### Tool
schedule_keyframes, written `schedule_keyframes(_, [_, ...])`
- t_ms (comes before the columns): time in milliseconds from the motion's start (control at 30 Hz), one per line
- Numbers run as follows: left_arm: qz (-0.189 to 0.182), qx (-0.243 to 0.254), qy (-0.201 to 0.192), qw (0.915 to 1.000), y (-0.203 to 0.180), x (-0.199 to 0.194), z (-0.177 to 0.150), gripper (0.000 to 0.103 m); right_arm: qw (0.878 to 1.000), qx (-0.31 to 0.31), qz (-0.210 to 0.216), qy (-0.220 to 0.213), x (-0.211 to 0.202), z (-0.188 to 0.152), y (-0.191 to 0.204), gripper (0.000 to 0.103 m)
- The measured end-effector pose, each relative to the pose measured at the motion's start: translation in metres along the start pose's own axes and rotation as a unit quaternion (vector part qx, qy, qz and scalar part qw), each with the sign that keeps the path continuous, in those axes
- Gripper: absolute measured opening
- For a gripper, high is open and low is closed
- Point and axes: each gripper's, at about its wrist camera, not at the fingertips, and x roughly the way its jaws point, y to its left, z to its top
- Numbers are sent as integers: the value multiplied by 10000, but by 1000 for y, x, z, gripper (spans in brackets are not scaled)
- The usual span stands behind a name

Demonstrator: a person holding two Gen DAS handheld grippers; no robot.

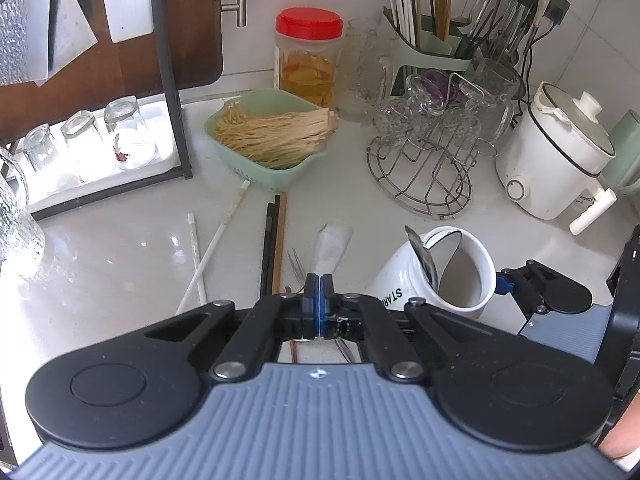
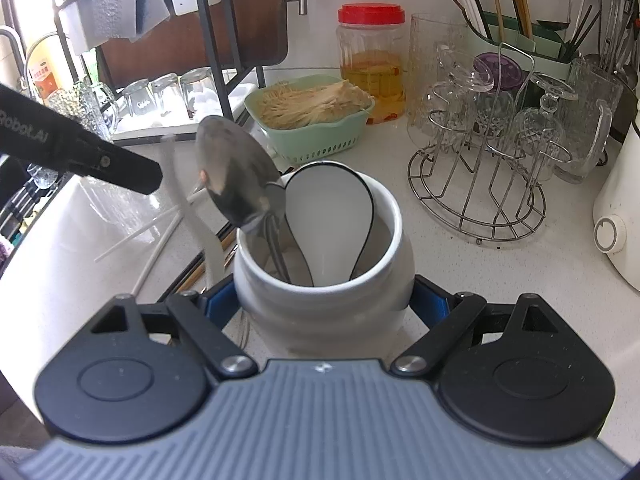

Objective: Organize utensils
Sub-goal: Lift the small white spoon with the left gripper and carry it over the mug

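My left gripper (image 1: 319, 286) is shut, and a blurred white spoon (image 1: 332, 244) sticks out forward from between its pads. In the right wrist view the same white spoon (image 2: 192, 208) is a pale streak below the left gripper's finger (image 2: 120, 166). My right gripper (image 2: 324, 306) is shut on a white mug (image 2: 320, 312), tilted, with a blue pad on each side. Inside it stand a metal spoon (image 2: 236, 176) and a black-rimmed white spoon (image 2: 332, 216). The mug (image 1: 400, 280) shows right of my left gripper. White chopsticks (image 1: 224, 232), dark chopsticks (image 1: 267, 248) and a small fork (image 1: 296, 268) lie on the counter.
A green basket of dried noodles (image 1: 272, 136), a red-lidded jar (image 1: 308, 60) and a wire rack of glasses (image 1: 428, 160) stand behind. A white electric pot (image 1: 556, 148) is at right, a chopstick holder (image 1: 424, 36) at the back, a dish rack (image 1: 100, 140) at left.
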Motion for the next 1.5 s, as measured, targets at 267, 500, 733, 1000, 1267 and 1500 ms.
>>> schedule_keyframes(267, [52, 25, -23, 10000, 0, 6, 3, 0, 10000, -28, 29, -23, 0, 0, -1, 91])
schedule_keyframes(500, [-78, 12, 159, 9998, 9, 32, 6, 0, 10000, -27, 10, -33, 0, 0, 0, 91])
schedule_keyframes(733, [-201, 170, 318, 9991, 12, 71, 20, 2, 9999, 84, -148, -26, -4, -4, -5, 91])
schedule_keyframes(1000, [-254, 212, 331, 9989, 14, 119, 56, 32, 9992, 231, -323, -16, -8, -8, -13, 91])
schedule_keyframes(1267, [-73, 98, 408, 9991, 9, 168, 84, 39, 9989, 247, -405, 40, -6, -6, -12, 91])
schedule_keyframes(1500, [-23, 134, 550, 9984, 1, 193, 88, 39, 9983, 302, -481, 94, -5, -5, -10, 91])
